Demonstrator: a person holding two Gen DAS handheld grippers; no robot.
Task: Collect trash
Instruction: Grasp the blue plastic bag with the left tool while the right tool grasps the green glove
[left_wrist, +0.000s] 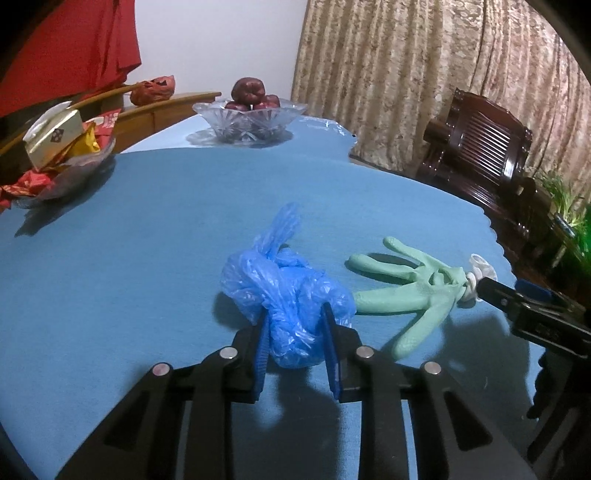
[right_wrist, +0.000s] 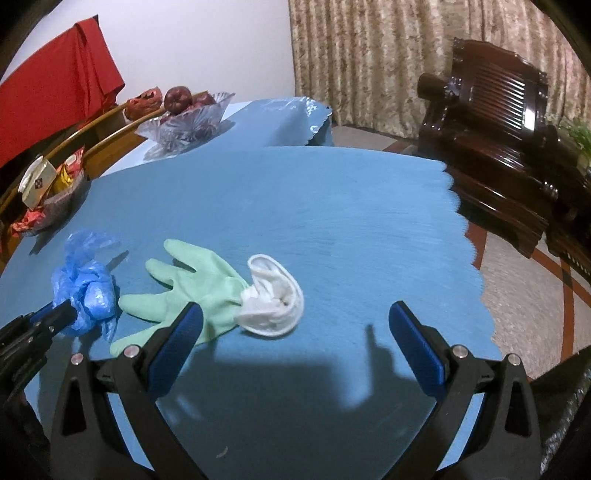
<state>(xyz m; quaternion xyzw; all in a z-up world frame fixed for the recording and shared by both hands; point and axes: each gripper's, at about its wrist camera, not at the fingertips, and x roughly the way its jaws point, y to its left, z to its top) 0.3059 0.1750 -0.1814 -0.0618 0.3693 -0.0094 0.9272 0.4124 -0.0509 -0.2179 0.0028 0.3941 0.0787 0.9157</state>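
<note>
Green rubber glove (right_wrist: 192, 284) lies flat on the table (right_wrist: 332, 221), cuff toward the spread, empty right hand-held gripper (right_wrist: 295, 325) just before it, while the left hand-held gripper (left_wrist: 295, 325) clenches the blue bag (left_wrist: 288, 295).

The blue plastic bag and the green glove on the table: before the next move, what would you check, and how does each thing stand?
1. Left gripper pinches the blue plastic bag: ok.
2. Bag lifted off the blue tablecloth: cannot tell.
3. Right gripper open wide: ok.
4. Green glove lies flat, white cuff towards the right gripper: ok.
5. Glove between the right gripper's fingers: not ok, only beside the left one.
6. Trash bin in sight: not ok.
</note>
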